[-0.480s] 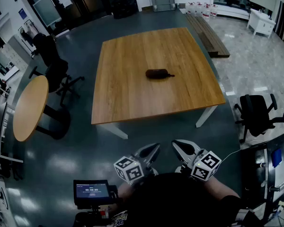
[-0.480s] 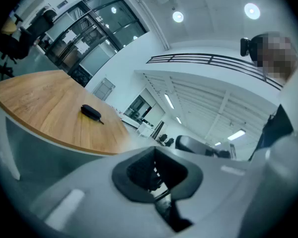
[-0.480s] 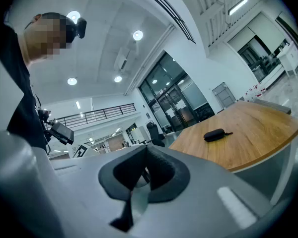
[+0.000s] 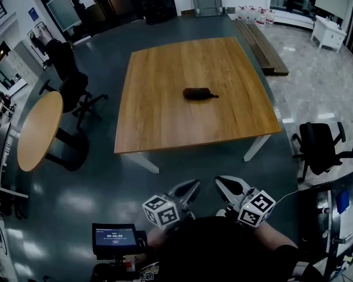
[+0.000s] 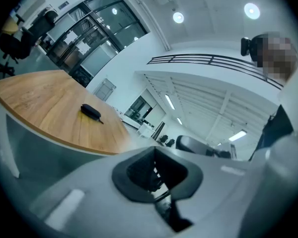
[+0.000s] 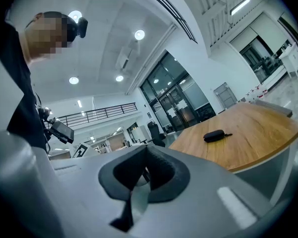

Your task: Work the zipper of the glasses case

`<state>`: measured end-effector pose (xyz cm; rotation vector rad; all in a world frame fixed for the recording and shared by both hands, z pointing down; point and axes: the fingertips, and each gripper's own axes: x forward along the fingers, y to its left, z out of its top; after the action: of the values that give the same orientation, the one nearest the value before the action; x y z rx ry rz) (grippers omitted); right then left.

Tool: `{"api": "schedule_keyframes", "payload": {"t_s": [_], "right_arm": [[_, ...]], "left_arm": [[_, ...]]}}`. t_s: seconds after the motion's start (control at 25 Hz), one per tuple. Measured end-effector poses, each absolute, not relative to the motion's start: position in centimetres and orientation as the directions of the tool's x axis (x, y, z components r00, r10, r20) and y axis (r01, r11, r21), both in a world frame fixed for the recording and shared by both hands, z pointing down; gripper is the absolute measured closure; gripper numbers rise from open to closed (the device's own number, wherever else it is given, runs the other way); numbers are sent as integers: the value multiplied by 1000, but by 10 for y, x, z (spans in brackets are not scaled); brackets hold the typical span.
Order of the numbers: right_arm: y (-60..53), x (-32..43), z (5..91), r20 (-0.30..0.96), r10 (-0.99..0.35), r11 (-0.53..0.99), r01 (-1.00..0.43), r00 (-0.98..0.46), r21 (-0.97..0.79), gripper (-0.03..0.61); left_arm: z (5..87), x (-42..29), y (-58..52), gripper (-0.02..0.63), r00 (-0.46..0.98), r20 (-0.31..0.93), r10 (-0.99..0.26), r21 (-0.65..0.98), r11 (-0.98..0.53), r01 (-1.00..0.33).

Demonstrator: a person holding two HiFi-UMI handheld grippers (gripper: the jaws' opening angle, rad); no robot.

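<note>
**A:** What sort of room is it?

**B:** A big hall with a dark glossy floor (image 4: 182, 163). A square wooden worktop (image 4: 165, 122) stands in the middle with all four edges free. At its 9 o'clock are a round table (image 4: 38, 131) and a black office chair (image 4: 70, 81). A second chair (image 4: 319, 145) is at 4 o'clock and a long bench (image 4: 262, 46) at 1 o'clock. Open floor separates the near edge from the person.

**A:** And the glasses case?

**B:** The dark glasses case (image 4: 197, 93) lies alone near the worktop's centre, its pull tab (image 4: 214, 96) pointing to 3 o'clock. It is at 12 o'clock from the left gripper (image 4: 190, 187) and the right gripper (image 4: 223, 184), well apart from both.

**A:** The grippers themselves?

**B:** Both are closed, jaws together with nothing between them, held level side by side.

**A:** Anything unclear?

**B:** The case is too small to tell whether its zipper is open. The person's dark top covers the arms behind the marker cubes. A small screen (image 4: 113, 235) at 7 o'clock is unreadable.
</note>
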<state>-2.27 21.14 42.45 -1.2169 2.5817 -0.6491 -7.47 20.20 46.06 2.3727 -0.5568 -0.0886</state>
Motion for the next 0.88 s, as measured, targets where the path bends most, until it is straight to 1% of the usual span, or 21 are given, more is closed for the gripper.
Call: {"api": "schedule_keyframes", "payload": {"t_s": [0.24,0.48,0.56,0.68,0.88], "right_arm": [[212,-12,415,-48,-760,590,-656,-649,-471,574],[213,12,417,-67,-745,601,-624,-663,-500,571],[209,25,419,-72,-749,594,-618,-659,-515,526],[202,40,425,-65,-752,583,-617,-656,-529,523],[181,58,443,-39,-771,533,-612,-635,-584,505]], "left_arm": [[457,-67,201,612,899,77,-432,643,-667,-376],[463,-52,199,612,875,78,-477,678,-618,-398],[466,-50,192,612,861,74,-504,692,-596,-408],[471,-49,184,612,840,84,-536,704,-565,-431],[479,-52,168,612,822,123,-556,718,-522,-460]]}}
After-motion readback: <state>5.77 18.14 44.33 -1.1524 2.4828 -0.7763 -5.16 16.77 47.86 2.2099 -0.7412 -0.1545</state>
